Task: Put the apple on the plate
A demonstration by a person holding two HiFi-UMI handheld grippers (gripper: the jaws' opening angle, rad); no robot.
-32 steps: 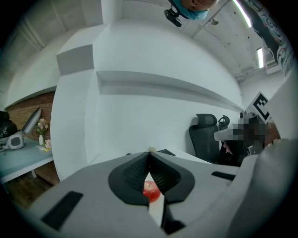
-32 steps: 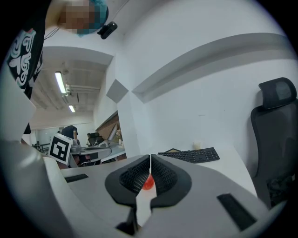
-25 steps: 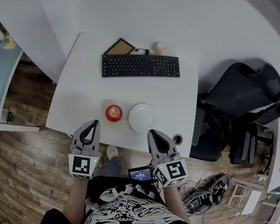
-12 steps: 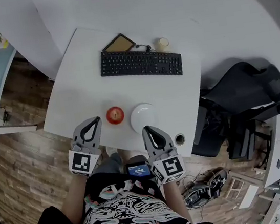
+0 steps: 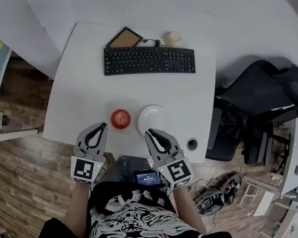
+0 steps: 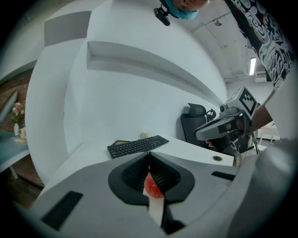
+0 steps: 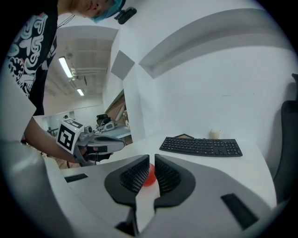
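A red apple (image 5: 120, 118) rests on the white desk (image 5: 83, 81) near its front edge, just left of a white plate (image 5: 152, 119). My left gripper (image 5: 101, 128) hovers at the desk's front edge, left of the apple and apart from it, jaws shut and empty. My right gripper (image 5: 150, 134) sits just in front of the plate, also shut with nothing held. In the left gripper view the apple (image 6: 152, 186) shows beyond the closed jaws (image 6: 149, 160). In the right gripper view the apple (image 7: 149, 175) peeks past the shut jaws (image 7: 152, 161).
A black keyboard (image 5: 148, 60) lies across the desk's far side, with a brown framed pad (image 5: 124, 38) and a small cream cup (image 5: 171, 39) behind it. A black office chair (image 5: 264, 94) stands right of the desk. A round cable hole (image 5: 191, 144) marks the front right corner.
Both grippers have moved forward and lower toward the desk's front edge; the right one has shifted left, nearer the plate. The apple and plate have not moved.
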